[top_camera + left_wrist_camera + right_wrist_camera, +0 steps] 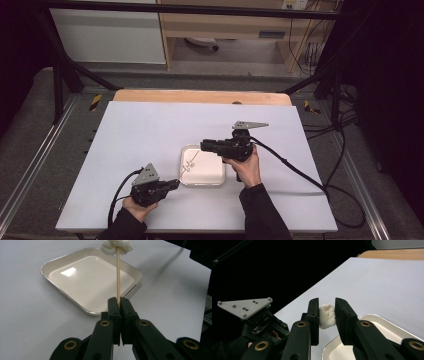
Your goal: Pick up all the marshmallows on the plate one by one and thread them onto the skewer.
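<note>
White sheeting covers the surface [150, 130], and a shallow cream tray [212, 176] with rounded corners sits a little toward the near edge, roughly midway between the left and right edges. The left gripper [172, 185] lies low near the tray's near-left corner, held in a hand [137, 207] that comes in from the near edge. Its jaws are clenched on the lower end of a thin wooden skewer [118, 277], which in the left gripper view rises straight away from them over the tray [62, 262]. A white, lumpy piece of marshmallow-like food [116, 246] is stuck on the skewer's far end. The right gripper [206, 146] reaches over the tray's far edge from the right, held by the other hand [246, 167]. In the right gripper view its 2 jaws stand on either side of the white lump [327, 316]; the left one touches it, while a narrow gap shows at the other, so the gripper [326, 315] is not clamped tight. The lump hangs above the tray's far-left part, clear of its floor.
</note>
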